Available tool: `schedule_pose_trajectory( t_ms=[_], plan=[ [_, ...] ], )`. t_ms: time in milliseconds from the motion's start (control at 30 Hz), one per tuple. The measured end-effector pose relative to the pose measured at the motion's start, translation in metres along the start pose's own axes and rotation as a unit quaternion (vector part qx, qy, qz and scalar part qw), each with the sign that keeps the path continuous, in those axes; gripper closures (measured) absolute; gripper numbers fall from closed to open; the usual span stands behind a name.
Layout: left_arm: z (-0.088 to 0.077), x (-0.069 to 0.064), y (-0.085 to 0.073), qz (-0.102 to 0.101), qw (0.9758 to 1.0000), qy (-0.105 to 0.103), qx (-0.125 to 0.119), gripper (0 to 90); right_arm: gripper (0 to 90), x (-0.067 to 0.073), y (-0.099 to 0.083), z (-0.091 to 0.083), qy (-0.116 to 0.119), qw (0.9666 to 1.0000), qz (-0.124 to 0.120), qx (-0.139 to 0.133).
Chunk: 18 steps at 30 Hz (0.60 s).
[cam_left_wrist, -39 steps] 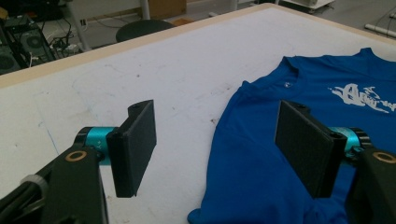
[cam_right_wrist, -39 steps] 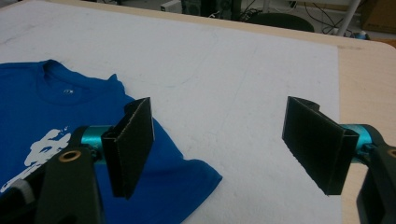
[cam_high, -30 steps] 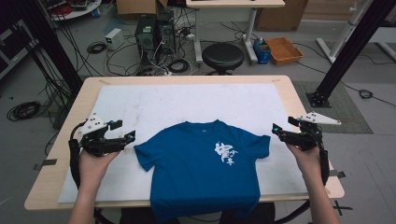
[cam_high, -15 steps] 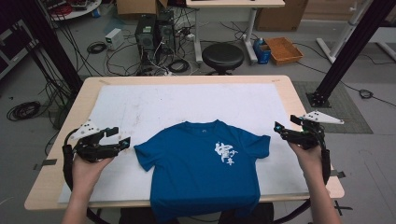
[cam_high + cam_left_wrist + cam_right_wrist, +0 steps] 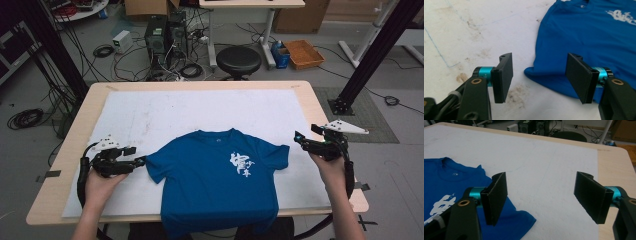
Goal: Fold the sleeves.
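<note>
A blue T-shirt (image 5: 215, 180) with a white print lies flat, front up, on the white mat (image 5: 200, 110), its hem hanging over the near table edge. My left gripper (image 5: 140, 161) hovers low at the tip of the shirt's left sleeve (image 5: 536, 72). Its jaws have just been closing, but still stand apart and open; the sleeve end lies below the gap and no pad touches it. My right gripper (image 5: 298, 140) hovers open just off the other sleeve (image 5: 524, 220), with bare mat between its jaws. In the right gripper view the shirt (image 5: 449, 185) lies to the left.
The stained mat covers most of the wooden table (image 5: 330, 120). Behind the table's far edge stand a black stool (image 5: 239, 60), computer towers (image 5: 162, 35) and loose cables on the floor. Black frame posts (image 5: 370, 55) rise at both sides.
My left gripper has dropped toward the table and shifted nearer the front edge, beside the sleeve tip, with its jaws narrower. The right gripper and the shirt stayed put.
</note>
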<state>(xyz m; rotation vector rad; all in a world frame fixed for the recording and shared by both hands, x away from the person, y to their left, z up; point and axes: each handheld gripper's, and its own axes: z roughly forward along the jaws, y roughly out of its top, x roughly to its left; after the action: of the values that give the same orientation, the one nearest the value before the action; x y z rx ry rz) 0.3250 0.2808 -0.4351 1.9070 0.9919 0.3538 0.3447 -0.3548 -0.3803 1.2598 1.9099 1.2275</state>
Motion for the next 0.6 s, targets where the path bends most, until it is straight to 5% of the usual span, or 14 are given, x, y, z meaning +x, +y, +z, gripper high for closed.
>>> schedule_pose_trajectory(
  t_ms=[600],
  plan=[
    [0.016, 0.004, -0.002, 0.017, 0.9993, 0.013, 0.031, 59.4, 27.2, 0.002, -0.001, 0.003, 0.001, 1.0000, -0.003, 0.002]
  ],
)
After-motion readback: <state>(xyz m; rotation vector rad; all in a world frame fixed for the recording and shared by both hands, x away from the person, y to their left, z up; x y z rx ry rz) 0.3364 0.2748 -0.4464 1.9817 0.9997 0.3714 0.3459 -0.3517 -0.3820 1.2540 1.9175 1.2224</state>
